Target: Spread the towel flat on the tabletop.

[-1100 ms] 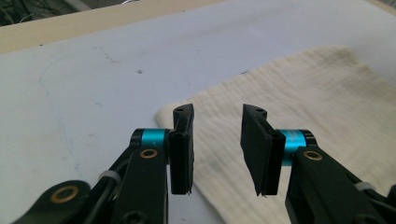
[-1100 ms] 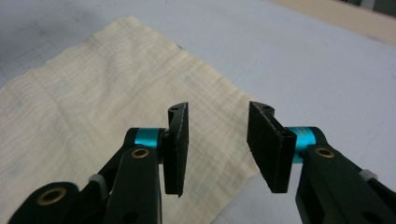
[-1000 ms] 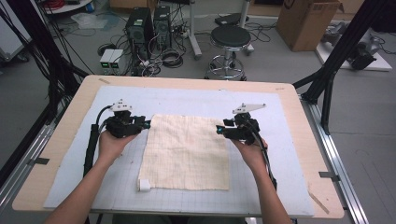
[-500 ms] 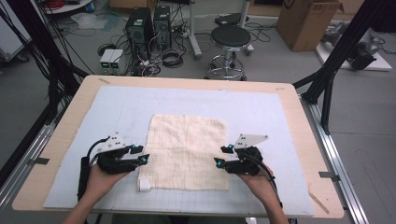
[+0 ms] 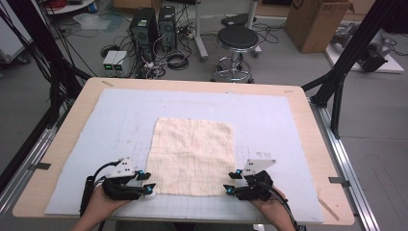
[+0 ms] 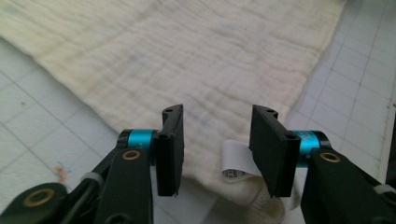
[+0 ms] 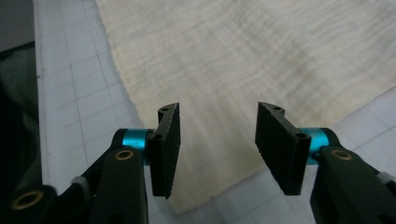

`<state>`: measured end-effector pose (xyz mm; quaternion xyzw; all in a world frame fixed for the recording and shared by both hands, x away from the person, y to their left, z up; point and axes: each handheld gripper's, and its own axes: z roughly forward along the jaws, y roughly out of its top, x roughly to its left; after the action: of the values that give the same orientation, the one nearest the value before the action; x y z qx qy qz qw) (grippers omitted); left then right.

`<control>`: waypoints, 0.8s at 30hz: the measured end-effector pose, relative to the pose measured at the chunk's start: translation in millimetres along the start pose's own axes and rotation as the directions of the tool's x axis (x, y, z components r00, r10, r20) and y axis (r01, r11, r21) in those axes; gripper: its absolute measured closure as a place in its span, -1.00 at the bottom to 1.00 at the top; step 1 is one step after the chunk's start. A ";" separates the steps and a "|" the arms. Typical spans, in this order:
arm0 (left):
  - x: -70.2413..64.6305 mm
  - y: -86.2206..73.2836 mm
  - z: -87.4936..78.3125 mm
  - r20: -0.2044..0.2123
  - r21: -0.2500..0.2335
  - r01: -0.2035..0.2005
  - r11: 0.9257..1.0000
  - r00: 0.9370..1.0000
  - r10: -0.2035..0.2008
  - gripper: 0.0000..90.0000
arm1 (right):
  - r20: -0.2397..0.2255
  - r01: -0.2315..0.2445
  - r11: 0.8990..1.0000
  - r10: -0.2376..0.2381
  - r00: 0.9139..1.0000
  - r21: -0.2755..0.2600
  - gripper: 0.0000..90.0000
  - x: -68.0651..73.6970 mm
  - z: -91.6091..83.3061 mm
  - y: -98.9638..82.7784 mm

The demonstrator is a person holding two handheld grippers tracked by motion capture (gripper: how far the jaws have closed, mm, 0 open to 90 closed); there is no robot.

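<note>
Left claw (image 5: 147, 184) sits at about seven o'clock on the bench (image 5: 86, 103), jaws parted wide and holding nothing. In the left gripper view its jaws straddle the near-left corner of the cream cloth (image 6: 219, 60), where a white care tag (image 6: 233, 163) lies between them, just beside the right-hand jaw. Right claw (image 5: 230, 183) sits at about five o'clock, jaws equally wide apart and empty, straddling the cloth's near-right corner. Cloth lies flat and spread at the centre of the pale gridded mat (image 5: 284, 125). A hand (image 5: 103, 209) grips each tool from the six o'clock edge. At twelve o'clock beyond the bench stand a stool (image 5: 235, 38) and computer towers (image 5: 153, 24).
</note>
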<state>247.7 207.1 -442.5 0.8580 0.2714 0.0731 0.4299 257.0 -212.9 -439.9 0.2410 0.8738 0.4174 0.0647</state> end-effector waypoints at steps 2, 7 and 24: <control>-1.1 -1.0 1.5 0.003 0.008 -0.005 1.000 1.000 0.005 0.32 | -0.009 0.002 1.000 -0.002 1.000 0.031 0.24 -0.2 5.1 -0.9; 0.0 -1.3 1.7 -0.032 0.008 -0.015 1.000 0.999 0.016 0.63 | 0.026 0.006 1.000 -0.007 1.000 0.028 0.61 -0.6 6.8 -1.1; -8.9 -1.0 -12.6 -0.024 -0.041 -0.025 0.999 0.999 0.024 0.96 | -0.022 -0.010 1.000 0.011 1.000 0.016 0.96 6.6 -2.9 -0.6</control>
<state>235.3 211.7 -434.5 0.8513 0.2641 0.0941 0.4434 250.1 -212.2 -438.0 0.2413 0.8764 0.4136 0.0509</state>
